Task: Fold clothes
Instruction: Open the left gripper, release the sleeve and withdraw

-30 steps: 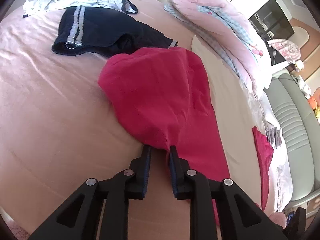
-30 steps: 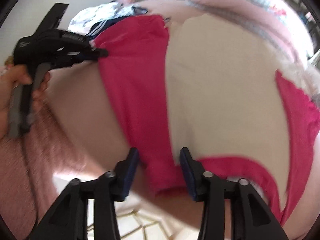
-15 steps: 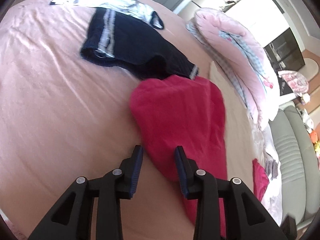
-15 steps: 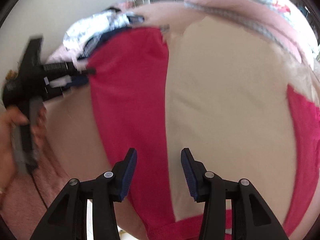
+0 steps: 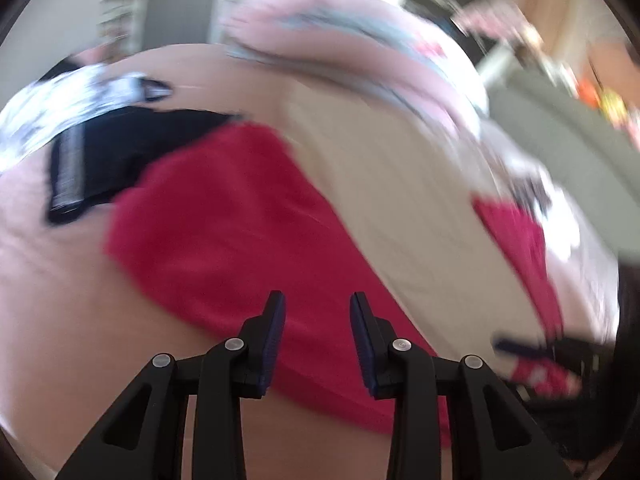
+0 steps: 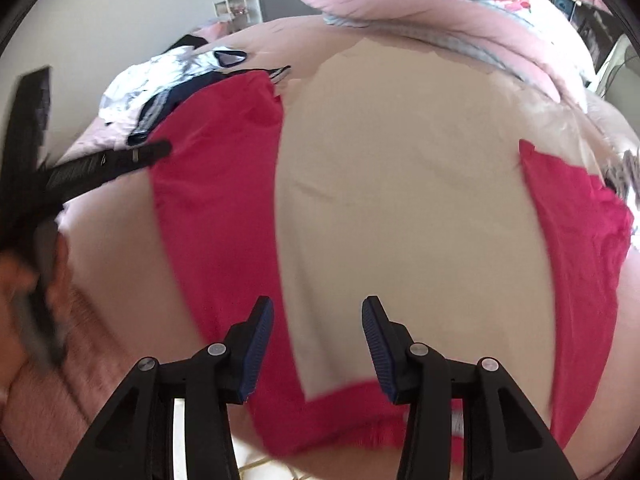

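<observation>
A red garment with a broad beige middle panel lies spread on the pink bed. Its other red side lies at the right. In the blurred left wrist view my left gripper hovers open over the red side, with nothing between its pads. That same gripper shows at the left of the right wrist view, held by a hand. My right gripper stands open above the garment's near hem, pads clear of the cloth.
A dark garment with a striped band and a white patterned one lie beyond the red cloth. A folded pink quilt sits at the far side of the bed. A grey-green sofa stands at the right. Floor tiles show below the bed's edge.
My left gripper let go of the red side's edge, opened, then swung and rolled toward the beige panel. My right gripper stayed open and lifted slightly off the hem.
</observation>
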The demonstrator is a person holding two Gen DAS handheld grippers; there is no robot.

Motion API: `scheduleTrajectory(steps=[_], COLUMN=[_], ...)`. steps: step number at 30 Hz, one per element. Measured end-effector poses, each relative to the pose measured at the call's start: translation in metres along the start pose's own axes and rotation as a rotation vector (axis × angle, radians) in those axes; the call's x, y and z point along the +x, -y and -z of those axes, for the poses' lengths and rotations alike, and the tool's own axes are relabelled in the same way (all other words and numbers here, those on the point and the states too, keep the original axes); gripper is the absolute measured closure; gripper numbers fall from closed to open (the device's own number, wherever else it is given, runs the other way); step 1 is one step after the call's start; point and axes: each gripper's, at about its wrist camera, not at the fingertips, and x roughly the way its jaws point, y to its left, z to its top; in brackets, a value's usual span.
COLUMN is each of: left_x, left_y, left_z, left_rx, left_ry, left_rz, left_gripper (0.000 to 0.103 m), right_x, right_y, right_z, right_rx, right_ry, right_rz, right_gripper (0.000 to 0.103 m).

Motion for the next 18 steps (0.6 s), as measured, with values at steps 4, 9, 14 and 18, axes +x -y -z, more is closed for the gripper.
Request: scheduleTrajectory(steps=[4, 9, 14, 18], left_x=[0.026, 0.017, 0.004, -0.007], left_y=[0.016, 0.013, 0.021, 0.057], left_z=[0.019, 0.021, 0.026, 0.019], left_rx=[0.132, 0.155, 0.183, 0.225], left_ry=[-0.172, -0.200, -0.173, -0.125], left_rz=[-0.068, -0.101, -0.124, -0.027], left_gripper=[0.073, 0.072, 0.072, 0.072], right_x=[0.020, 0.013, -0.019, -0.056], right_y=[-0.006, -0.006, 0.013, 0.063], right_z=[-0.001, 0.022, 0.040, 0.044], right_rx=[-0.004, -0.044, -0.030, 0.084], right_ry=[-0.028, -0.048, -0.053, 0.015], right_rz=[0.039, 0.048, -0.028, 0.052], right_gripper=[0.057, 0.053, 0.053, 0.053])
